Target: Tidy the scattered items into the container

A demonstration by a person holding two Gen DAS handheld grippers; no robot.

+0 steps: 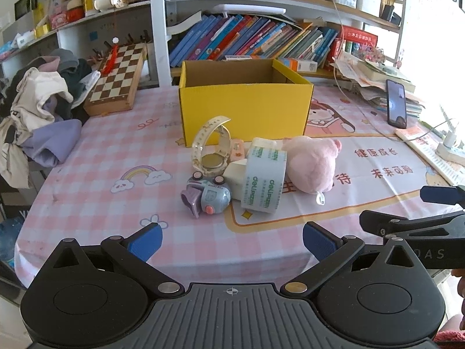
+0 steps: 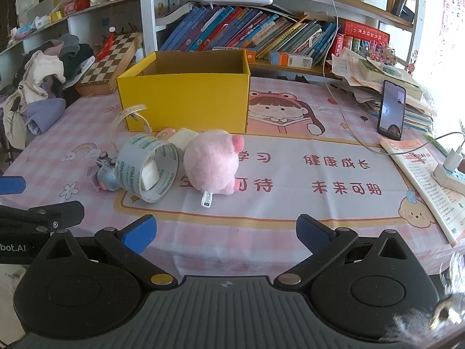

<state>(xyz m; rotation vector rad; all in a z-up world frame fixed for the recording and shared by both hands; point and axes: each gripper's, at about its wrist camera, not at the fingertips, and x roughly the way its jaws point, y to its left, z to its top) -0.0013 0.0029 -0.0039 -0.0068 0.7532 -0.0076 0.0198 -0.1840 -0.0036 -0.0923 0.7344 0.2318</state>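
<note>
Now my left gripper [image 1: 232, 240] and right gripper [image 2: 225, 232] both spread wide, empty, near table edge; tape roll [image 1: 263, 179], pink plush pig [image 2: 210, 163] before yellow box [image 1: 244, 106].

one box [image 1: 244, 107], five scattered items [image 1: 252, 171]

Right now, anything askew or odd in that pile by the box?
Yes. The tape roll lies tipped on its side with a white block wedged in its core. The pink plush pig is toppled against it, and the small toy car lies overturned. The yellow box looks empty from here.
</note>
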